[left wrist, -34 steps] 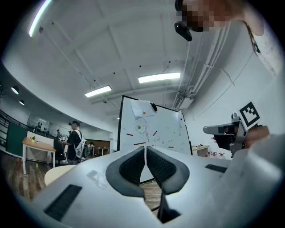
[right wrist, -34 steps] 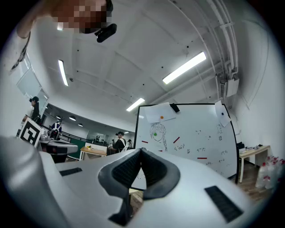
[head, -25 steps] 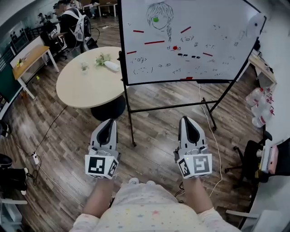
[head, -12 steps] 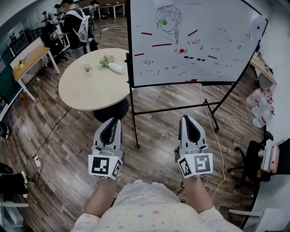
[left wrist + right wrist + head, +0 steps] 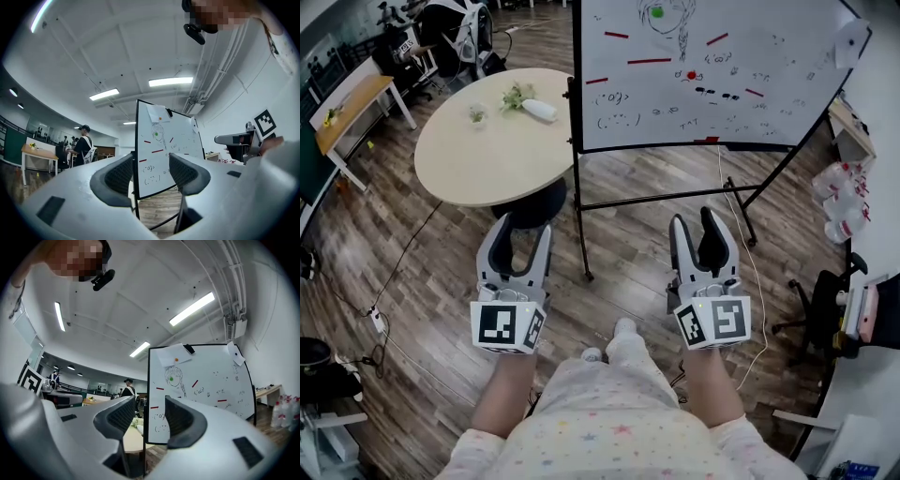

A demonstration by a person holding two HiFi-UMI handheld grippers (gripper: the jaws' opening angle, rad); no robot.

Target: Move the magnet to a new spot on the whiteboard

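The whiteboard [image 5: 722,84] stands on its frame ahead of me, covered with doodles. It carries a round green magnet [image 5: 656,12] on a drawn face, a round red magnet [image 5: 691,75], several red bar magnets and small black ones. My left gripper [image 5: 518,228] and right gripper [image 5: 696,223] hang side by side over the wood floor, well short of the board, both open with nothing between the jaws. The left gripper view frames the whiteboard [image 5: 168,150] between the open jaws [image 5: 150,173]. In the right gripper view the green magnet [image 5: 171,378] shows above the jaws [image 5: 150,417].
A round beige table [image 5: 459,159] with a small plant stands left of the board. The board's black stand legs [image 5: 581,211] and a white cable [image 5: 748,272] cross the floor ahead. An office chair [image 5: 825,319] and bottles [image 5: 839,202] sit at right; people sit far left.
Both grippers' jaws have spread from nearly together to open. The view has tipped so the board sits higher in frame, and a foot has stepped forward between the grippers.
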